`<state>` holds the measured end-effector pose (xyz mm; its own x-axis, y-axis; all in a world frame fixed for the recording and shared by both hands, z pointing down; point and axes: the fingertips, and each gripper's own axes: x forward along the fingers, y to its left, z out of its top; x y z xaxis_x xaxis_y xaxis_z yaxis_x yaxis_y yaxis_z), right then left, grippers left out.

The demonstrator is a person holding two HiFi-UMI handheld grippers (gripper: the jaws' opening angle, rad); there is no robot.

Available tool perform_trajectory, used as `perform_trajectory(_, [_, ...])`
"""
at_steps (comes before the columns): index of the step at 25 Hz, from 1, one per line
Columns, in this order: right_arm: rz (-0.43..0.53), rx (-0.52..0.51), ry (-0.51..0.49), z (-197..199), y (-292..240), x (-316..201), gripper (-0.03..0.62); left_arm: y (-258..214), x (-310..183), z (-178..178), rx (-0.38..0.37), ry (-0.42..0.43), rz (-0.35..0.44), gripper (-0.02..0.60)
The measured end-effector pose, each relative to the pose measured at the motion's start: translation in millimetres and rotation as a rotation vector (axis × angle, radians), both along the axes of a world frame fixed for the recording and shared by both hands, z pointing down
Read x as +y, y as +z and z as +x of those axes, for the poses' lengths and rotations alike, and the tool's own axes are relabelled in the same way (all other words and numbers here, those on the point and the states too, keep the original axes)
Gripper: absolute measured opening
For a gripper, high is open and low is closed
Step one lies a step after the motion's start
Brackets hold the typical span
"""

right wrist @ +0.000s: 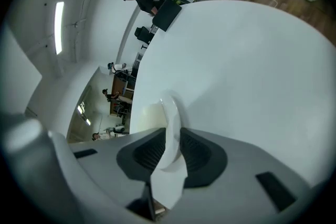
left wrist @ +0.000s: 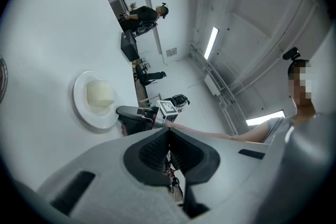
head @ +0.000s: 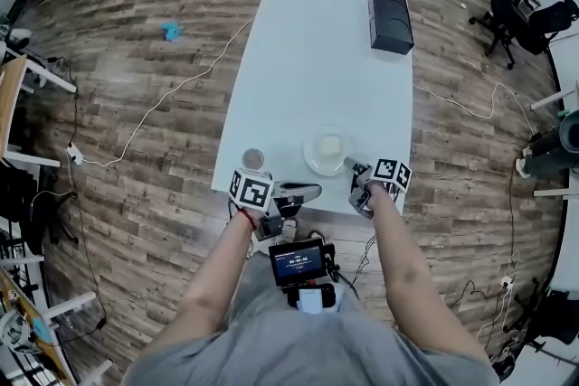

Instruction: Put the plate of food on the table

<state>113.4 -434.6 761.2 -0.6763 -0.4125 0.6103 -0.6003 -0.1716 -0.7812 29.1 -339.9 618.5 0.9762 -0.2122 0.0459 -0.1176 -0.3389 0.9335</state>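
Your right gripper (right wrist: pixel 169 139) was clenched on the rim of the plate (head: pixel 317 165), biting it at about 4 o'clock. The plate appeared to lie flat on the white table (head: pixel 308 59), close to the near edge at 6 o'clock. Your left gripper (left wrist: pixel 169 149) was squeezed shut on nothing and hung just off that edge, at 8 o'clock from the plate.

To finish well, you probably needed to make sure the plate sat fully down and a little further in toward 12 o'clock. Only then should you have let the jaws part and drawn back along the rim's line without lifting it.

The plate held one pale block of food (head: pixel 330 145) near its middle. A small glass (head: pixel 253 160) stood at the plate's 9 o'clock, its contents unclear. A closed black box (head: pixel 390 21) sat far off toward 1 o'clock.
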Motion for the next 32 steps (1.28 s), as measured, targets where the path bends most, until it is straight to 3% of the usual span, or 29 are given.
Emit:
perform_trajectory(8, [0.052, 0.105, -0.032, 15.5, -11.7, -1.9, 0.064, -2.9, -10.3, 5.9, -0.004, 0.026, 0.011, 0.018])
perform_trajectory(16, [0.217, 0.275, -0.215, 11.8, -44.1, 9.5, 0.063, 0.9, -9.4, 8.7, -0.022, 0.042, -0.003, 0.018])
perform_trajectory(21, [0.32, 0.325, -0.295, 3.6, -66.5, 27.9, 0.063, -2.9, -7.6, 6.0, -0.039, 0.033, 0.004, 0.018])
perform_trajectory(26, [0.454, 0.405, -0.416, -3.7, -92.6, 48.6, 0.063, -10.4, -3.9, -0.9, -0.089, 0.01, 0.05, 0.018])
perform_trajectory(32, [0.603, 0.422, -0.469, -9.2, -128.7, 68.5, 0.063, -16.1, 1.2, -15.0, -0.193, -0.031, 0.14, 0.018])
